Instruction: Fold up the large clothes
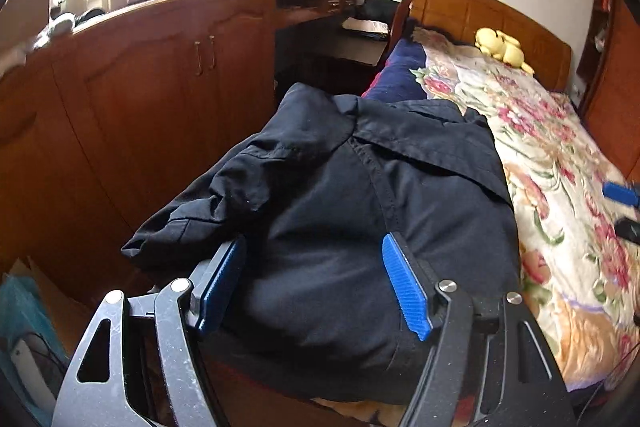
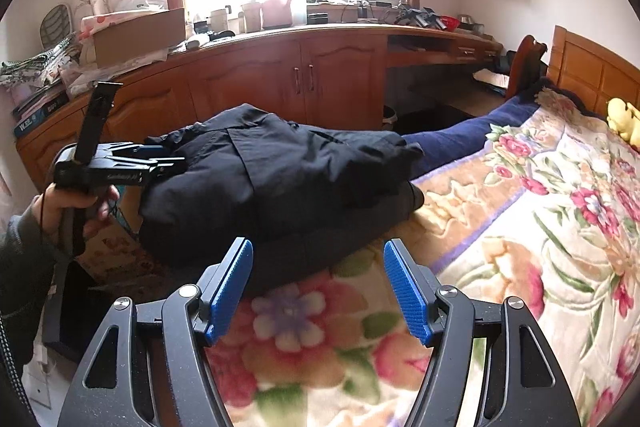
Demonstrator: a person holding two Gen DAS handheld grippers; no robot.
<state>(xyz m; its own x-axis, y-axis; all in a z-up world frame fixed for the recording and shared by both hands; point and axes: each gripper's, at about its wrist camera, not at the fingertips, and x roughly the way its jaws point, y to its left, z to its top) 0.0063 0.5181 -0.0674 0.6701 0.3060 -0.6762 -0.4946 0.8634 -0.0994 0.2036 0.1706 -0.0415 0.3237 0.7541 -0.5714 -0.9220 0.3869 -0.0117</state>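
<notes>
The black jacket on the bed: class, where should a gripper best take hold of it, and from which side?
Probably the loose sleeve end of the black jacket, hanging past the bed's edge toward the cabinets. It is thin and free, unlike the bulky folded body, so come in from that cabinet side.

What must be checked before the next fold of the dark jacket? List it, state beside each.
1. Left gripper open, nothing pinched: ok.
2. Right gripper open over the floral blanket, clear of cloth: ok.
3. Dark jacket folded into a compact bundle: ok.
4. Jacket fully on the bed: not ok, one end hangs past the edge.
5. Sleeves tucked flat: cannot tell.
6. Yellow plush toy away from the work area: ok.
</notes>
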